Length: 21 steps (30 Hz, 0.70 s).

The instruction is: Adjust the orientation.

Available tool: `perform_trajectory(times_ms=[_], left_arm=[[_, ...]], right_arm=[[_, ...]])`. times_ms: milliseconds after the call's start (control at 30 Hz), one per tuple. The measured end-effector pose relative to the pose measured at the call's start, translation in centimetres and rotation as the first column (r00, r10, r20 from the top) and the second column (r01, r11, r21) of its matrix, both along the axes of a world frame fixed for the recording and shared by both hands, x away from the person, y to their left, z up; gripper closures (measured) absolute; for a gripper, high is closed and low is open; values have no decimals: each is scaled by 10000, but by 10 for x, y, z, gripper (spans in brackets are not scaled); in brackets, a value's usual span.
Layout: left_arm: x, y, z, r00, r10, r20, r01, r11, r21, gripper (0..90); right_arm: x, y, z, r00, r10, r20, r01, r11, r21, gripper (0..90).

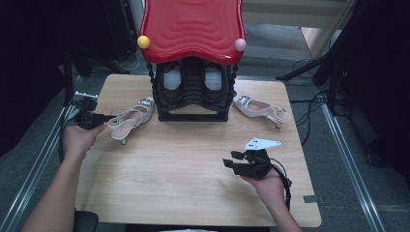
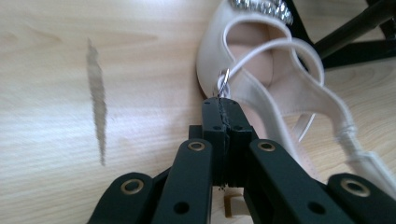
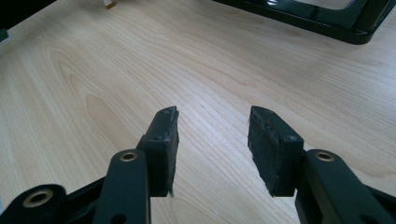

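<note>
A pale pink slingback heel (image 1: 130, 120) lies on its side on the wooden table (image 1: 183, 174), left of the black shoe rack (image 1: 193, 104). My left gripper (image 1: 106, 117) is at its heel end, shut on the thin strap. In the left gripper view the closed gripper (image 2: 223, 105) pinches that strap by its small metal buckle, with the shoe (image 2: 261, 70) just beyond. A matching heel (image 1: 261, 108) lies to the right of the rack. My right gripper (image 1: 231, 159) hovers over the table's near right part, open and holding nothing. In its own view the right gripper (image 3: 212, 123) has bare wood between its jaws.
The rack has a wavy red roof (image 1: 193, 26) with a yellow ball (image 1: 143, 41) and a pink ball (image 1: 240, 44) at its corners, and shoes sit inside. The rack's black base (image 3: 322, 16) lies ahead of the right gripper. Cables and stands surround the table.
</note>
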<state>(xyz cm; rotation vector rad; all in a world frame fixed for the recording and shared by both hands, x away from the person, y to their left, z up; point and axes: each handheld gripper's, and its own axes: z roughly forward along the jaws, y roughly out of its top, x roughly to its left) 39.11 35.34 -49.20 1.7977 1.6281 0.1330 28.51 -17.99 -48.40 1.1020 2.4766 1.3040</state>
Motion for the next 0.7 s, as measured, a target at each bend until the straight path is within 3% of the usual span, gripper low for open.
perform_trajectory(times_ms=[100, 200, 467, 700], left_arm=[[-1, -2, -3, 10000, 20, -43, -20, 10000, 29, 900], [-3, -4, -3, 9998, 115, -177, -120, 9995, -294, 900], [-10, -12, -1, 9995, 155, -262, -170, 9983, -566, 897], [-15, -13, 1, 9998, 180, -42, -181, 9997, -188, 816]], right_arm=[[0, 0, 0, 10000, -1, -9, 1, 10000, 10, 542], [0, 0, 0, 10000, 1, 16, -1, 10000, 5, 542], [2, 1, 1, 10000, 24, 12, -24, 10000, 9, 542], [4, 2, 0, 10000, 55, 67, -55, 10000, -9, 542]])
